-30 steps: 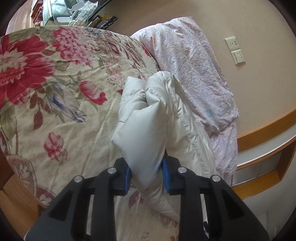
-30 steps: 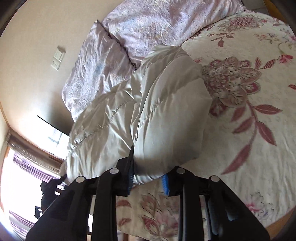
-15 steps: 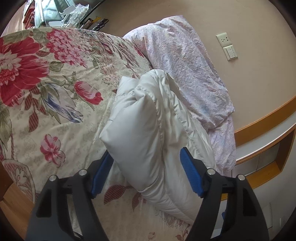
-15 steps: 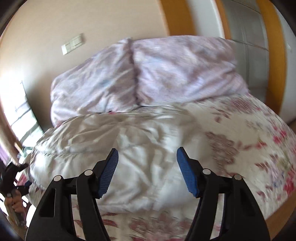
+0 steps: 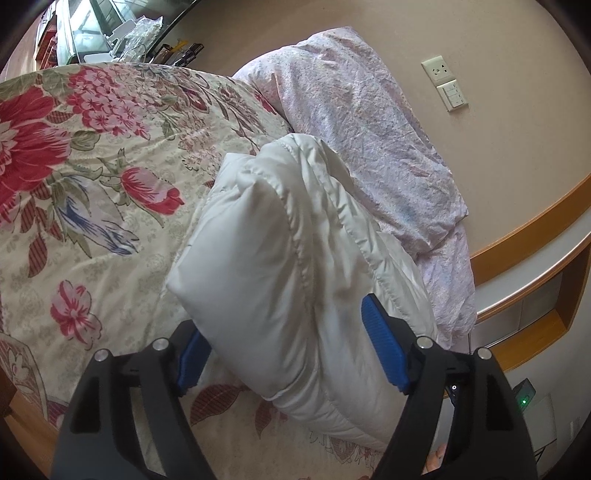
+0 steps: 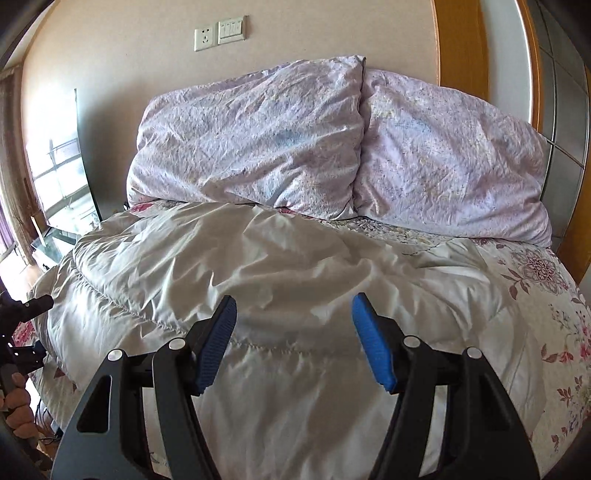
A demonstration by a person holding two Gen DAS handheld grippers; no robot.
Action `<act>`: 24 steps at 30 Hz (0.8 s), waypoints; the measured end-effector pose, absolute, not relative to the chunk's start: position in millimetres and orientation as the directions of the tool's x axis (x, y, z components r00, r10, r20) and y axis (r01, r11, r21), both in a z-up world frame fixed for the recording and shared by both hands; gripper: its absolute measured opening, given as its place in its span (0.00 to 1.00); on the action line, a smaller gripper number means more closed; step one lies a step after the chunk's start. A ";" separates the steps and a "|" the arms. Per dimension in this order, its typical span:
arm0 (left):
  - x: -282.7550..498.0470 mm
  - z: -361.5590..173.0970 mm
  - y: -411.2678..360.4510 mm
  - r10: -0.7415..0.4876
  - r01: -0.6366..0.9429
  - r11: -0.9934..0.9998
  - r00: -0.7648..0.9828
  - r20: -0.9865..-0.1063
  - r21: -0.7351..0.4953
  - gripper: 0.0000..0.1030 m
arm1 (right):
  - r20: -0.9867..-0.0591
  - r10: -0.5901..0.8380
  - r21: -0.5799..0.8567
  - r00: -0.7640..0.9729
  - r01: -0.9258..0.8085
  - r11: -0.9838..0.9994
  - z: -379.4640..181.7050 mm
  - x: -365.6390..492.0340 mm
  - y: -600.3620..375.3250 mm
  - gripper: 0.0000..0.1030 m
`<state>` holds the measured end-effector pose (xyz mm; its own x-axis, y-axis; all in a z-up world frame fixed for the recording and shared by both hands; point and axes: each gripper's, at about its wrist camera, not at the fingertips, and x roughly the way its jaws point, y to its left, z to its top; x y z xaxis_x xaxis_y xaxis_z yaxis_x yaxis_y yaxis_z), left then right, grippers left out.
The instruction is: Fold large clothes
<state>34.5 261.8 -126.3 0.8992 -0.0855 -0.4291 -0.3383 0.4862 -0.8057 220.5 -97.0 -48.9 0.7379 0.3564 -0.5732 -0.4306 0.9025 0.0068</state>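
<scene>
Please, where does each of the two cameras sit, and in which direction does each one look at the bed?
Left wrist: sits on the left gripper, beside the bed, looking along it toward the wall; its open jaws straddle the folded white padded garment.
Right wrist: sits on the right gripper, facing the two lilac pillows at the wall; its jaws are open above the garment; a hand shows at the left edge.
Shared: garment, pillows, floral bedspread, wall switches.
</scene>
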 end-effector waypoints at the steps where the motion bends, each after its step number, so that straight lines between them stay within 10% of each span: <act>1: 34.8 -126.8 262.7 -0.085 -0.338 0.485 0.900 -0.429 -0.806 0.74 | -0.585 0.349 0.007 0.732 -0.426 0.905 -52.1 225.7 -94.3 0.65; 24: 51.8 -127.3 261.0 -0.064 -0.319 0.449 0.920 -0.386 -0.835 0.77 | -0.717 0.291 -0.036 0.634 -0.449 0.893 -104.8 250.2 -72.6 0.69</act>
